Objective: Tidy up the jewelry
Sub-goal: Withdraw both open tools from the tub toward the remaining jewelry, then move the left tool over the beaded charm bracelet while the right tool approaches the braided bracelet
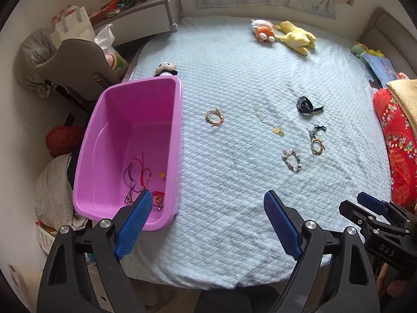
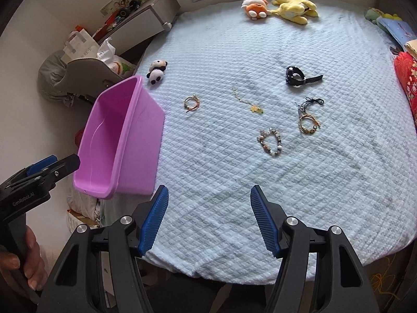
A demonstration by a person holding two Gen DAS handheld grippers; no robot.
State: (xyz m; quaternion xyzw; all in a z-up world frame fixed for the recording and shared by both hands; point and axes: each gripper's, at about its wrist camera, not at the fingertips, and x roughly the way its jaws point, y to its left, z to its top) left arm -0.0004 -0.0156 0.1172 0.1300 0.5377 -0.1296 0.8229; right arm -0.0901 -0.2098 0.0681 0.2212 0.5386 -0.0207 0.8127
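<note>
Jewelry lies scattered on the pale blue quilted bedspread (image 1: 234, 78): a gold-and-red cord bracelet (image 1: 215, 116) at ten o'clock of centre, a thin gold chain with a flower charm (image 1: 269, 122), a black wristwatch (image 1: 305, 105) at two, and a chunky beaded bracelet (image 1: 293, 159) beside a gold bead bracelet with black cord (image 1: 317, 144). Red string pieces (image 1: 142, 180) sit inside the purple plastic tub (image 1: 166, 140) at nine. We hold our left gripper (image 1: 208, 208) tilted steeply down, jaws spread and empty; our right gripper (image 2: 208, 203) likewise angles down, released, grasping nothing.
</note>
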